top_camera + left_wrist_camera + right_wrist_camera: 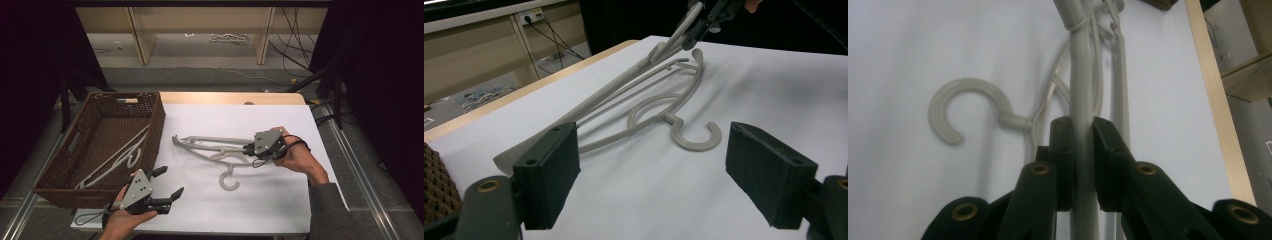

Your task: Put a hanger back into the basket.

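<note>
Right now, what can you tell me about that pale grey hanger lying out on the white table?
The pale grey plastic clothes hanger has slim curved arms, thin inner bars and an open round hook pointing toward the person. Its hook and far arm tip rest on the white-covered table, right of the brown wicker basket. The right tool is clamped on one arm, raising that end, so the hanger sits tilted.

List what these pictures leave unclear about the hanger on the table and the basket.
- Hanger: its gripped end, high view, is covered by the right gripper and hand.
- Same hanger, right gripper view: shoulder bar cut off by the top edge; near part blurred.
- Basket: high view, contents dim; the number of hangers inside cannot be told.
</note>
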`<state>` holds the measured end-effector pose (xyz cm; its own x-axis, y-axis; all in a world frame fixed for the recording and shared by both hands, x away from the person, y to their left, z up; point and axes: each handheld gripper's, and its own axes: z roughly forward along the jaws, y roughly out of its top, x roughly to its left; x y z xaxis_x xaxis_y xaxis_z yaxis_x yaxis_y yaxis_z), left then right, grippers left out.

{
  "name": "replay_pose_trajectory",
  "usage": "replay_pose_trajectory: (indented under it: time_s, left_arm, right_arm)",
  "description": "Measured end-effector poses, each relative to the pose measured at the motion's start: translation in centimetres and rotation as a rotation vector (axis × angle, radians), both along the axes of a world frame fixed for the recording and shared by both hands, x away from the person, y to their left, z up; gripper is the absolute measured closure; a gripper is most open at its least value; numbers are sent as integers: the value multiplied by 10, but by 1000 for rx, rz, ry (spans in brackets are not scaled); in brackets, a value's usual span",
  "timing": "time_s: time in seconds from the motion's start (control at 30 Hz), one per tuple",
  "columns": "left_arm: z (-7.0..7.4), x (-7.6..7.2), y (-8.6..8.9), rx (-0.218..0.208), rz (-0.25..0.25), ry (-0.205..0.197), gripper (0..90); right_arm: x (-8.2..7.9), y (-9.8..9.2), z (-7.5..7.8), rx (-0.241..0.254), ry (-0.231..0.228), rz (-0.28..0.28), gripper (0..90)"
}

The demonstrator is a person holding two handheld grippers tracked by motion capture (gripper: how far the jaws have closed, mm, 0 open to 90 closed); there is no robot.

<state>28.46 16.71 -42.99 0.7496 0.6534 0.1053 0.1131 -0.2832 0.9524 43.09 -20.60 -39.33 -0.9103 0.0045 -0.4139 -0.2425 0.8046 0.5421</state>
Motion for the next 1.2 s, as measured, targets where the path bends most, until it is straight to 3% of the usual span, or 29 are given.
replay_pose_trajectory:
  time_s: [0.43,0.67,0.77,0.87,0.93,0.97,1.03,1.07,1.1,1.13,1.2]
  left_arm:
    - [1,10,-7,25,10,-7,221]
    - [3,31,-33,124,5,-22,236]
    - [0,43,-51,189,-38,3,239]
    - [-5,55,-68,264,-57,-15,258]
    - [-7,61,-75,275,-61,-5,264]
    - [-7,64,-77,294,-66,-7,275]
    - [-8,68,-83,289,-72,0,308]
    - [-7,71,-84,321,-86,-18,318]
    - [-8,71,-87,300,-81,-9,323]
    - [-8,72,-88,328,-94,-14,327]
    - [-8,74,-91,335,-115,-18,354]
  right_arm:
    - [-19,-13,9,37,-18,14,810]
    - [-28,-15,6,37,-15,34,810]
    - [-34,-17,6,50,-2,36,810]
    - [-37,-17,6,48,3,38,810]
    - [-38,-17,5,49,-8,60,810]
    - [-40,-17,5,47,10,48,810]
    - [-41,-17,5,50,0,58,810]
    - [-42,-17,5,53,11,63,810]
    - [-43,-16,5,50,8,66,810]
    - [-44,-16,6,55,4,67,809]
    - [-45,-14,6,54,11,75,809]
